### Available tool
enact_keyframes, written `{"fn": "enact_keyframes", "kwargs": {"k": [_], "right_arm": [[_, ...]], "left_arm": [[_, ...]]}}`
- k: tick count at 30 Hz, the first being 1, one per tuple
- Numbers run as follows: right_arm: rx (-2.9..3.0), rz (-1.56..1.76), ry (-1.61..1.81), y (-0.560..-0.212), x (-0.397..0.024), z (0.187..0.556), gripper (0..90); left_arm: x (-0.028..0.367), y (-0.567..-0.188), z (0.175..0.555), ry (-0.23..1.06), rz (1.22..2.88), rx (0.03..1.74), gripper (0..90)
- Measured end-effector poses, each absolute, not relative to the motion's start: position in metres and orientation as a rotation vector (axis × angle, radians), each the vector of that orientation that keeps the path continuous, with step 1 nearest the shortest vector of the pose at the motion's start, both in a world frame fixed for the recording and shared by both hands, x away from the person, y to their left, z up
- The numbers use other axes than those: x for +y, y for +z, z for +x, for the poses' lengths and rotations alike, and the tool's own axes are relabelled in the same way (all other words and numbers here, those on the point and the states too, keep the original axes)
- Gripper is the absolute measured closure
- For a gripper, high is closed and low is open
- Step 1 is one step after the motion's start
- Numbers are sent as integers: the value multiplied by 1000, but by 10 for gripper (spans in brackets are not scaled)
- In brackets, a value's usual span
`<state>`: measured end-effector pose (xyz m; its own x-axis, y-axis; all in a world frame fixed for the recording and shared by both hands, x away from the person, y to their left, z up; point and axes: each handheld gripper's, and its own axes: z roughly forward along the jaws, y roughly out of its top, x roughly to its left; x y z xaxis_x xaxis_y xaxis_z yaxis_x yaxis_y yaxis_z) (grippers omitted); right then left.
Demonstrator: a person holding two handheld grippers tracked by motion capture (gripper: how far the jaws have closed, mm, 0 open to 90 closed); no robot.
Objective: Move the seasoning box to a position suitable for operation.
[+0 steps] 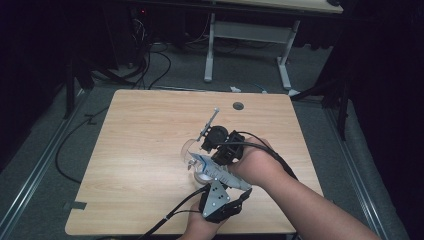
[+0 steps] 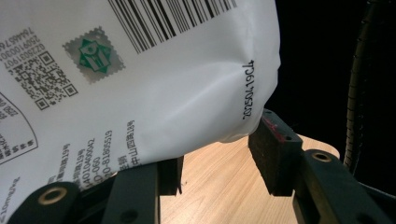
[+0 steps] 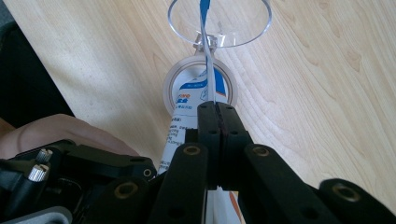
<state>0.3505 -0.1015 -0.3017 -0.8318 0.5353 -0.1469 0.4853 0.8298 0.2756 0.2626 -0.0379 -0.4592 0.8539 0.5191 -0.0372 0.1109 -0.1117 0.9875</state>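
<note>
A pale wood-grain bench [image 1: 150,150] carried the work. A soft white printed pouch [image 1: 215,172] was held slantwise above it, long axis running from the left tool [image 1: 214,196], clamped on its bottom, to the right tool [image 3: 217,109], pinched shut on its thin top edge over a clear glass [image 3: 219,23].

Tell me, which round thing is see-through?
The clear cup, farther from the right gripper; the whitish ring nearer the gripper is cloudy, not see-through.
</note>
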Motion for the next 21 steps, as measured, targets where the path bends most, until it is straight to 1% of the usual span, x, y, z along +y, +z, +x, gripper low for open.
{"fn": "enact_keyframes", "kwargs": {"k": [21], "right_arm": [[2806,807,334,-304,-104,348,900]], "left_arm": [[-37,-465,261,375,1688,482,569]]}}
